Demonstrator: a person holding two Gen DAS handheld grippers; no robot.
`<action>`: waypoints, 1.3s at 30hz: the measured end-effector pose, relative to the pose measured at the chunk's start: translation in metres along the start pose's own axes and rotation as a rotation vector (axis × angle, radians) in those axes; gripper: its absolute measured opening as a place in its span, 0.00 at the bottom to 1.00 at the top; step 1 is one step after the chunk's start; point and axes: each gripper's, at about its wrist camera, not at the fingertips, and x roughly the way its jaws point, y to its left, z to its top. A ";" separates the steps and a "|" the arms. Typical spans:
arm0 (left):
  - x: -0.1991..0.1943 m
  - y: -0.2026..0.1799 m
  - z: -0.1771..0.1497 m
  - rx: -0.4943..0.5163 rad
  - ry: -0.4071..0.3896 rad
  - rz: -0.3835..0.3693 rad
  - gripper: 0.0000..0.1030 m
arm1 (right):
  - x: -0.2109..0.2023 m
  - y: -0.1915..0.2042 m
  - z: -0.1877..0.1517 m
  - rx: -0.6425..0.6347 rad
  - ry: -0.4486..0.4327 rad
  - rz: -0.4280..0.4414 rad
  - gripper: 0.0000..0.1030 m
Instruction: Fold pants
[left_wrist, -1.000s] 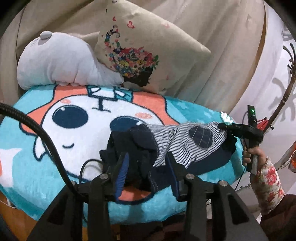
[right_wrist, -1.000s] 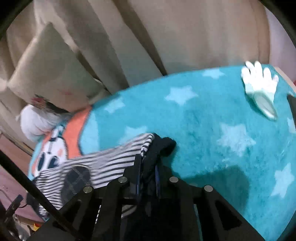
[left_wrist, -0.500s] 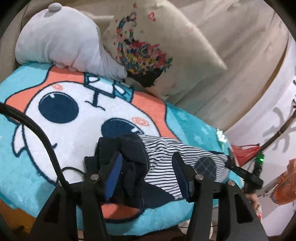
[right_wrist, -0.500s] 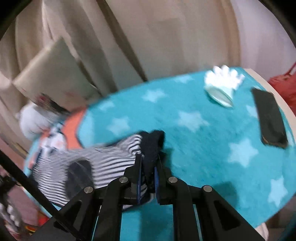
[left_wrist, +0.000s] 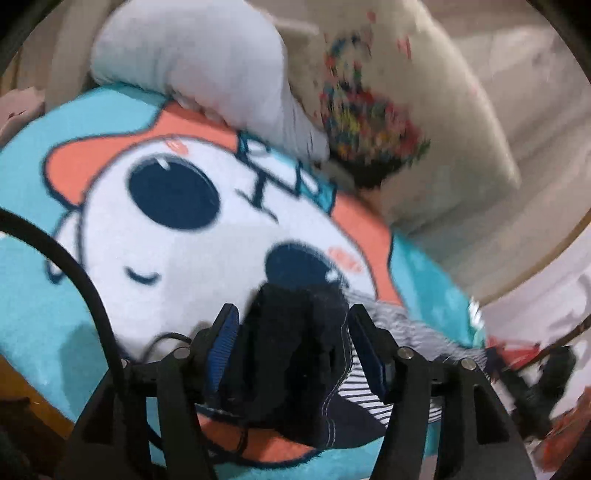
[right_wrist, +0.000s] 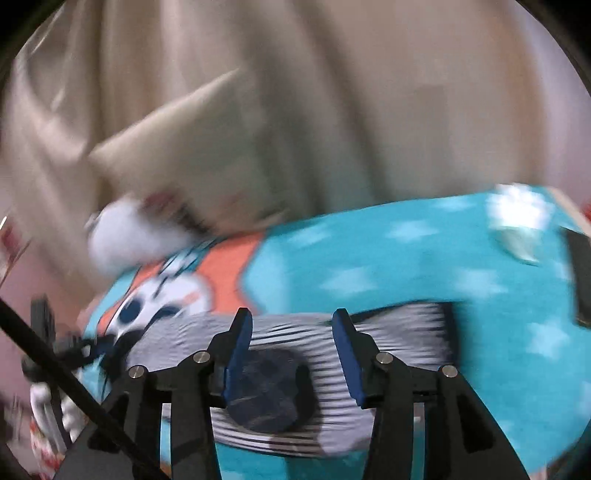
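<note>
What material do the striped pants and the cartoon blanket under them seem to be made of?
Striped pants: probably a soft knit cotton with a matte finish, since it creases softly; the dark knee patch looks like thicker woven cloth. Cartoon blanket: likely plush synthetic fleece, as its surface looks fuzzy with a short pile.

left gripper (left_wrist: 293, 347): fingers apart, opening | right gripper (right_wrist: 291, 350): fingers apart, opening

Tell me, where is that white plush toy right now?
In the left wrist view the white plush toy sits at the top, at the far edge of the teal cartoon blanket, leaning against the floral cushion to its right.
</note>
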 end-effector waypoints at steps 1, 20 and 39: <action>-0.012 0.004 0.000 -0.011 -0.029 -0.008 0.59 | 0.013 0.015 -0.002 -0.027 0.031 0.039 0.47; -0.088 0.033 0.012 0.003 -0.245 -0.178 0.59 | 0.138 0.152 -0.043 -0.221 0.258 0.184 0.47; -0.070 -0.023 -0.005 0.177 -0.219 -0.084 0.71 | 0.089 0.023 0.017 -0.179 0.038 -0.393 0.76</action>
